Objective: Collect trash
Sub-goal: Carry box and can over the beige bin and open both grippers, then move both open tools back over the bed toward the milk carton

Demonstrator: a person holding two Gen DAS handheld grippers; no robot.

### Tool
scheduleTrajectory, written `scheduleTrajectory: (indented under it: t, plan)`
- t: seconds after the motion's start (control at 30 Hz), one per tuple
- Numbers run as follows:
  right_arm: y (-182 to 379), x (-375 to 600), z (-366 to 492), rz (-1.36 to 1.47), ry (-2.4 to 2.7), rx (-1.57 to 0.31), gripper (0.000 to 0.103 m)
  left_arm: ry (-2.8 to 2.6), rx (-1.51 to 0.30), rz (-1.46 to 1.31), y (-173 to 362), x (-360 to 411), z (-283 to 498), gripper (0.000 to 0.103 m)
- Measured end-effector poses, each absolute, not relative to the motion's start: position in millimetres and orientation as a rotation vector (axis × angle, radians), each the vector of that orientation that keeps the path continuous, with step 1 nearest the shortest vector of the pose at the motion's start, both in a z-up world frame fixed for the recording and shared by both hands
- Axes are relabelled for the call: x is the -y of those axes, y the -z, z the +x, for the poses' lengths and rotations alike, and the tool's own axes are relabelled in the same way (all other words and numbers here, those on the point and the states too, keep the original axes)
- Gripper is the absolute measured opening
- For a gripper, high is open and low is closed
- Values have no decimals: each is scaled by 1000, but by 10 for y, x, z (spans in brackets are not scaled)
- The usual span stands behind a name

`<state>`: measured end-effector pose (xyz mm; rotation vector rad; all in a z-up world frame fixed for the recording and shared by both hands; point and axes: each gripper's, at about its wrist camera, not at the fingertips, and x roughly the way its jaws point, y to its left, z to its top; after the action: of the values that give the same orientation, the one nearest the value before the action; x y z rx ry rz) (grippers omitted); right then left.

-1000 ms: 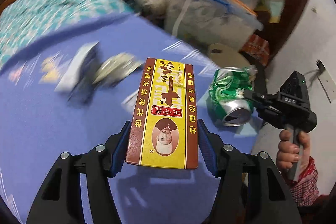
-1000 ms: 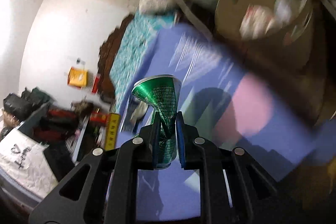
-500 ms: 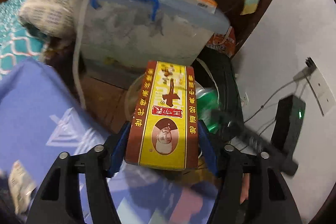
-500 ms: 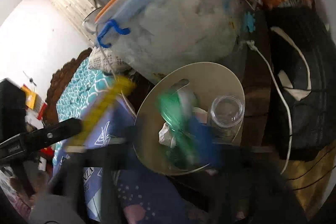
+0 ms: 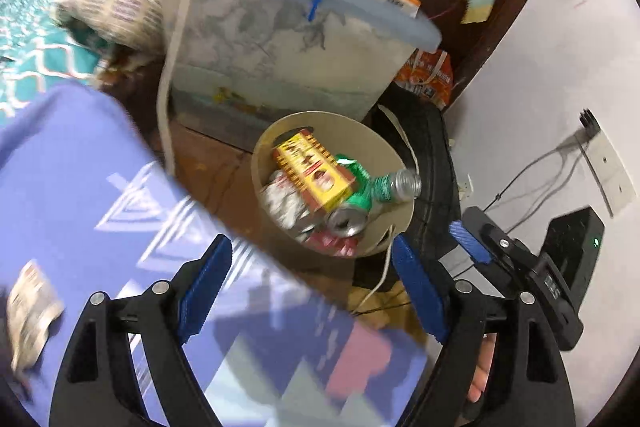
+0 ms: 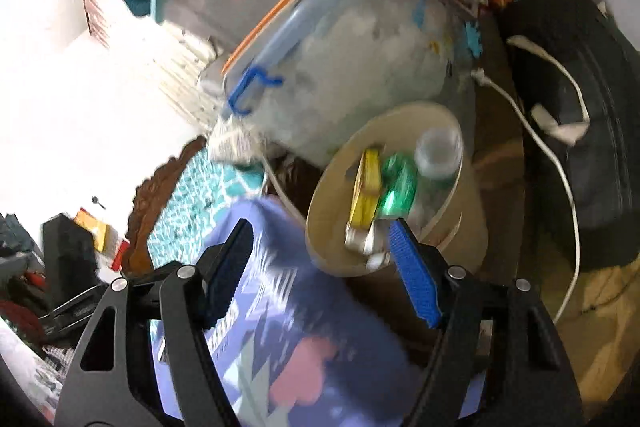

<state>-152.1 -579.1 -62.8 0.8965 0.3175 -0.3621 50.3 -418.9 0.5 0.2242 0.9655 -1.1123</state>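
A round beige trash bin [image 5: 384, 143] stands on the floor beside the purple mat [image 5: 72, 163]. Inside lie the yellow and red carton [image 5: 310, 171], the crushed green can [image 5: 360, 191], a clear bottle [image 5: 402, 183] and crumpled wrappers. My left gripper [image 5: 310, 285] is open and empty above the mat's edge, short of the bin. My right gripper [image 6: 320, 273] is open and empty near the bin [image 6: 332, 247], where the carton [image 6: 366, 187], green can [image 6: 394, 191] and bottle [image 6: 438, 151] show blurred. It also shows at the right in the left wrist view [image 5: 468, 239].
A clear storage box with blue handle [image 5: 288, 55] stands behind the bin, a black bag with white cord [image 5: 428, 155] to its right. A piece of wrapper [image 5: 28, 311] lies on the mat at far left. A teal patterned bedspread [image 5: 28, 43] lies beyond.
Both grippers opened over the bin. The carton left my left gripper and the green can left my right gripper; both now lie in the bin.
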Motion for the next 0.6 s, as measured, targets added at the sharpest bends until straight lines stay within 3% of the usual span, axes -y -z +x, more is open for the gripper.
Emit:
scheduleTrajectory:
  t: [0.23, 0.6]
  plan:
    - [722, 4869, -1592, 870, 391, -421, 72, 943, -820, 287, 0, 3083, 121, 78]
    - [416, 3740, -1509, 666, 367, -528, 72, 710, -794, 240, 96, 1856, -55, 78]
